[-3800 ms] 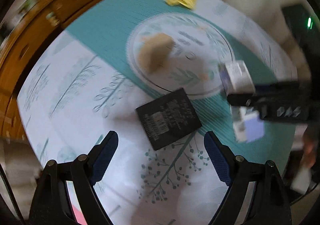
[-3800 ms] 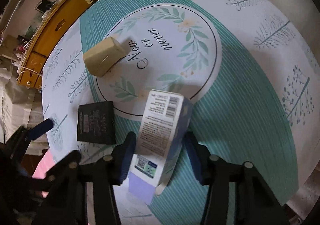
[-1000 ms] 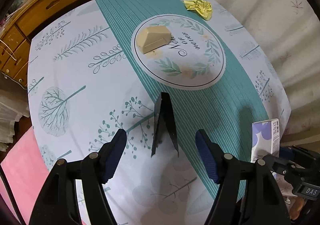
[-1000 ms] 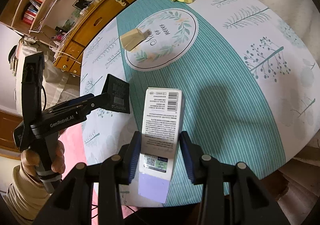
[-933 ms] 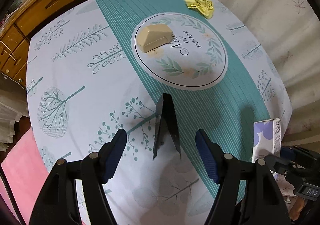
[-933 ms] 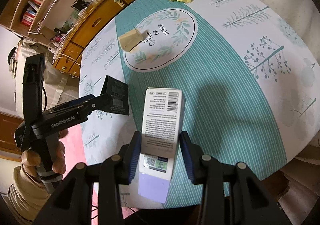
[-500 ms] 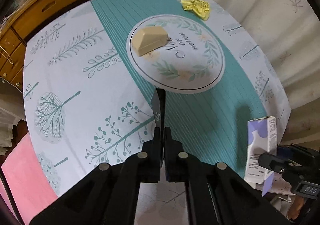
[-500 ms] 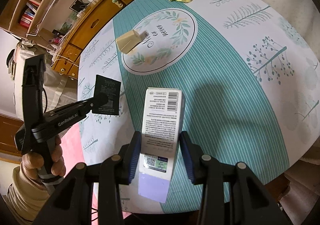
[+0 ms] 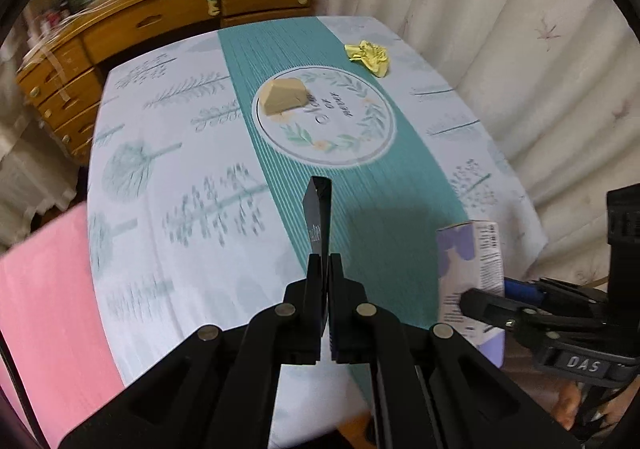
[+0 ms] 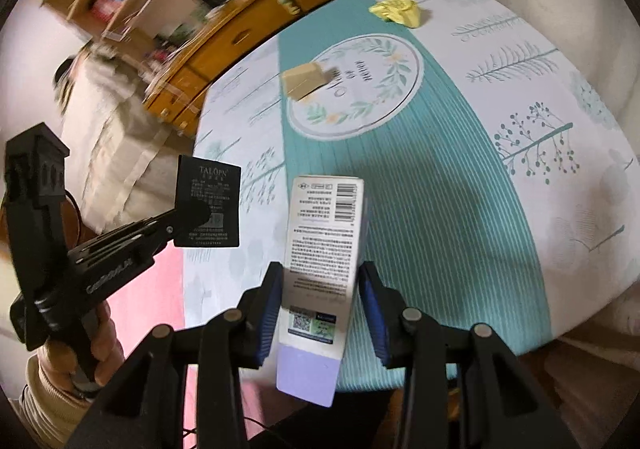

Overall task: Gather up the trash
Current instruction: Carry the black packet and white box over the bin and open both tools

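Note:
My left gripper is shut on a flat black packet, held edge-on above the near part of the table; the right wrist view shows the packet's printed face. My right gripper is shut on a white and lilac carton, lifted above the table's near edge; the carton also shows at the right of the left wrist view. A tan box lies on the round printed mat. A crumpled yellow wrapper lies at the table's far side.
The table wears a white and teal leaf-print cloth. A wooden dresser stands behind it and curtains hang on the right. A pink surface lies below the table's left side.
My left gripper closed on the black packet and lifted it off the table. Both grippers have drawn back toward the table's near edge and tilted up. The right gripper kept hold of the carton.

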Available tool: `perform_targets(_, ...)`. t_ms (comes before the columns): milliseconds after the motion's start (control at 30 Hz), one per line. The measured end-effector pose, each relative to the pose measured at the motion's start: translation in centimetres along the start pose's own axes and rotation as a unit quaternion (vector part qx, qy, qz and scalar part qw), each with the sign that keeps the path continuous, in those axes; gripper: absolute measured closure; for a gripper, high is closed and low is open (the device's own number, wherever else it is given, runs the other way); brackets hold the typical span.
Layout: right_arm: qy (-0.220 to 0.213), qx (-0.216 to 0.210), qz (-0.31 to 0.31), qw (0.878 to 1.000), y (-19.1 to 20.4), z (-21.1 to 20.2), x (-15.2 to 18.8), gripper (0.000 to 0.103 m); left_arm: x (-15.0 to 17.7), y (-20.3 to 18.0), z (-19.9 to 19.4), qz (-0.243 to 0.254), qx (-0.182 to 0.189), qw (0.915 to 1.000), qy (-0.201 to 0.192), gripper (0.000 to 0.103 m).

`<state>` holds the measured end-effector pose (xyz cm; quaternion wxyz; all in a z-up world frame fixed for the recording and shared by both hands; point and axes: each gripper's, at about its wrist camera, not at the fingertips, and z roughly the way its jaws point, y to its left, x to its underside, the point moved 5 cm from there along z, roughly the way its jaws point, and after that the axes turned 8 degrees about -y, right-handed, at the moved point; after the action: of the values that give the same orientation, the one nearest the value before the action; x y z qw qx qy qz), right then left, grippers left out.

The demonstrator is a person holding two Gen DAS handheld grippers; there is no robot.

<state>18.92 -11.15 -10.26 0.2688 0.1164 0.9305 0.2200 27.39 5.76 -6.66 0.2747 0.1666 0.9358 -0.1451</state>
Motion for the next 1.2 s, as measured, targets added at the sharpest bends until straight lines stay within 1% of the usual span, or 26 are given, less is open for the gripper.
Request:
perform_targets(133,0.022,-0.015,-0.057,0.998,-0.3,-3.2,3.1,0.064,4.7,-3.3,-3.3,-0.042,-0.013,0.999,-0.01,0.103)
perform_targets(233,0.032,-0.026,-0.092,0.995,-0.9,-5.6,5.4,0.064,8.3,-5.8,-5.0,-0.067,-0.018,0.9974,-0.017,0.103)
perform_targets(333,0.041,-0.036,-0.114,0.992,-1.9,-7.4,8.0,0.064,11.7,-8.4,-5.9,-0.09,-0.021,0.9956,-0.013,0.103)
perform_targets(400,0.051,-0.038,-0.114,0.991,-2.7,-8.0,9.6,0.064,13.9,-9.8,-6.2,-0.1,-0.023,0.9947,-0.004,0.103)
perform_targets(467,0.068,-0.041,-0.106,0.991,-3.7,-8.3,11.6,0.064,16.0,-11.2,-6.3,-0.104,-0.026,0.9942,0.014,0.103)
perform_targets(633,0.099,-0.036,-0.084,0.991,-6.1,-7.9,15.3,0.064,20.2,-13.6,-5.6,-0.097,-0.024,0.9937,0.049,0.103)
perform_targets(767,0.119,-0.016,-0.066,0.991,-8.4,-5.9,18.3,0.064,23.6,-14.2,-2.9,-0.102,-0.021,0.9921,0.07,0.103)
perform_targets(933,0.13,0.024,-0.042,0.99,-12.1,-0.8,22.5,0.064,28.3,-13.6,3.1,-0.109,-0.016,0.9898,0.091,0.103)
perform_targets(1033,0.129,0.04,-0.033,0.99,-14.1,3.5,25.0,0.064,31.4,-12.5,8.0,-0.118,-0.013,0.988,0.098,0.103)
perform_targets(1133,0.132,0.052,-0.03,0.989,-16.3,8.7,27.8,0.064,34.6,-10.9,13.2,-0.128,-0.013,0.9862,0.103,0.103)
perform_targets(1200,0.131,0.06,-0.032,0.989,-17.5,11.9,29.2,0.064,36.2,-9.8,16.1,-0.135,-0.012,0.985,0.107,0.103)
